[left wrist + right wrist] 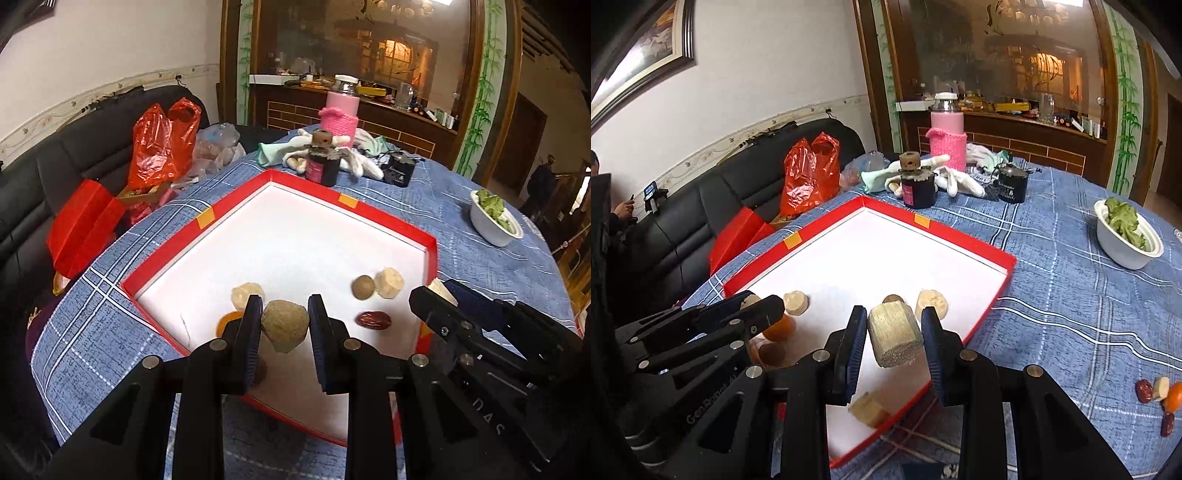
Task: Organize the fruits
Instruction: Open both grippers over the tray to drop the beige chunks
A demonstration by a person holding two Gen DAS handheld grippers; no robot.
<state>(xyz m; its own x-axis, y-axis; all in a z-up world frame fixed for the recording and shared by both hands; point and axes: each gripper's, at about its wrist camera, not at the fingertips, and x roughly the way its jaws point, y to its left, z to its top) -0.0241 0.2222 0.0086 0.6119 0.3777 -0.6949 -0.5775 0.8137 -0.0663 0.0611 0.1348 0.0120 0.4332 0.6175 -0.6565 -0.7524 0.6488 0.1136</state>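
Note:
A red-rimmed white tray (391, 218) (960, 240) lies on the blue checked tablecloth. My left gripper (284, 325) is shut on a beige sugarcane chunk (285, 325) above the tray's near part. My right gripper (894, 334) is shut on a pale fibrous sugarcane piece (894, 334) over the tray's near right edge. In the tray lie two cane chunks (388, 282) (246, 293), a brown round fruit (362, 287), a red date (373, 319) and an orange (779, 326). Loose dates, a cane slice and an orange piece (1158, 397) lie on the cloth at the right.
A white bowl of greens (1126, 236) stands at the right. Behind the tray are a dark jar (323, 160), a second jar (1012, 182), a pink flask (341, 110), and gloves (956, 181). A red bag (162, 144) and black sofa are left.

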